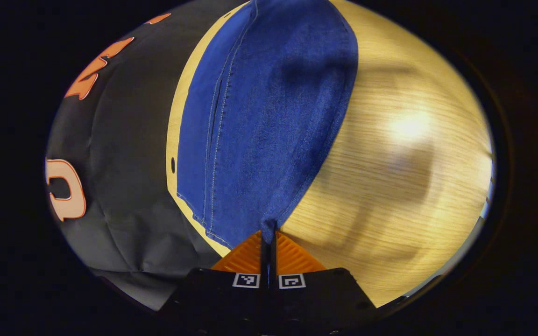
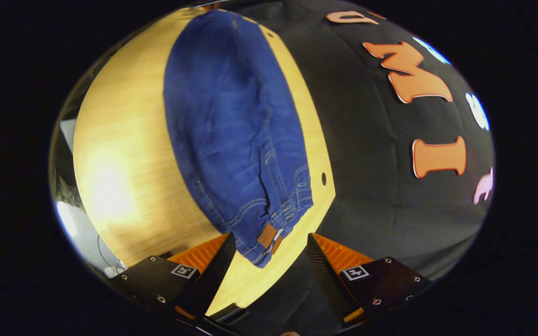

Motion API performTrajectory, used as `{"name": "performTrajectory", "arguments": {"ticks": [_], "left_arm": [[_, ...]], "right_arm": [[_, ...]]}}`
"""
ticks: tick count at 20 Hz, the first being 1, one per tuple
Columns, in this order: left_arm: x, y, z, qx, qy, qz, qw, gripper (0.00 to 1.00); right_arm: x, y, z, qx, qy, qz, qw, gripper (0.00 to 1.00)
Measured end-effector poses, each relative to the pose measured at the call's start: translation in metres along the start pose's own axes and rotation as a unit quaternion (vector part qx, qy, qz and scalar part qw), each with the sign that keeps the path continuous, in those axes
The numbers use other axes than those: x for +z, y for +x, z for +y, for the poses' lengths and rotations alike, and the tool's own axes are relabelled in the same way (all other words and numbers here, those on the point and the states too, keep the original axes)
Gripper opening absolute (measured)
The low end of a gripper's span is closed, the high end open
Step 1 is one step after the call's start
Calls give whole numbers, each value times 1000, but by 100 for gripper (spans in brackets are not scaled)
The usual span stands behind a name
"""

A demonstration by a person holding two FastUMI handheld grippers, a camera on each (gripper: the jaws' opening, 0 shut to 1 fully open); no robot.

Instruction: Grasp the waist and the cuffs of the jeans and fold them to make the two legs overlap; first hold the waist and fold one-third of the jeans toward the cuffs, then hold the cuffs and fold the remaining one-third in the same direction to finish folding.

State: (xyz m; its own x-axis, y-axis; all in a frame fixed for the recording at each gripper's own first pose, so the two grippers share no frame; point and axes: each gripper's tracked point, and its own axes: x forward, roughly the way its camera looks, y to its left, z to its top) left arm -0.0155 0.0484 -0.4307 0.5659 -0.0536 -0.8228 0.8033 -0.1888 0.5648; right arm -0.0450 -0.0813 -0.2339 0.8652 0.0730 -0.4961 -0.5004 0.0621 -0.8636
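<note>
Jaws of my left gripper (image 1: pixel 269 228) pinch the jeans (image 1: pixel 259 121) cuff at 6 o'clock; my right gripper (image 2: pixel 269 245) stands spread around the waist (image 2: pixel 273 228) on the table (image 2: pixel 124 186).

No legible text — the jeans (image 2: pixel 236 126) patch is unreadable.

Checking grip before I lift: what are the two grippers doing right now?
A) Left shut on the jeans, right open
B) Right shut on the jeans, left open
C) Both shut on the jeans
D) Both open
A: the left gripper pinches the jeans cuff, while the right gripper stands open around the waist.
</note>
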Motion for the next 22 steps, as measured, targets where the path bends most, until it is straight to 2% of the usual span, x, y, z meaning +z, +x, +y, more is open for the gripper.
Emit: {"name": "performTrajectory", "arguments": {"ticks": [5,8,12,13,14,15,17,19,20,22], "left_arm": [[-2,2,-2,6,18,10,1000,0],[-4,0,-2,4,13,12,1000,0],[-6,1,-2,4,13,15,1000,0],[-6,2,-3,4,14,15,1000,0],[-7,3,-2,4,14,15,1000,0],[-7,4,-2,4,13,15,1000,1],[-8,3,-2,5,13,14,1000,1],[-7,2,-2,6,12,13,1000,0],[-7,2,-2,7,11,13,1000,0],[-8,2,-2,7,10,13,1000,0]], "right_arm": [[-13,23,15,12,-81,0,997,97],[-21,34,25,26,-85,0,996,97],[-14,45,23,25,-100,-16,995,96],[-9,49,20,22,-104,-24,994,93],[-3,53,17,15,-112,-30,993,97],[4,55,15,7,-117,-36,992,93],[8,61,11,-3,-109,-35,993,93],[8,67,14,14,-97,-29,995,91],[8,70,17,22,-94,-26,995,88],[15,70,26,34,-120,-27,992,56]]}}
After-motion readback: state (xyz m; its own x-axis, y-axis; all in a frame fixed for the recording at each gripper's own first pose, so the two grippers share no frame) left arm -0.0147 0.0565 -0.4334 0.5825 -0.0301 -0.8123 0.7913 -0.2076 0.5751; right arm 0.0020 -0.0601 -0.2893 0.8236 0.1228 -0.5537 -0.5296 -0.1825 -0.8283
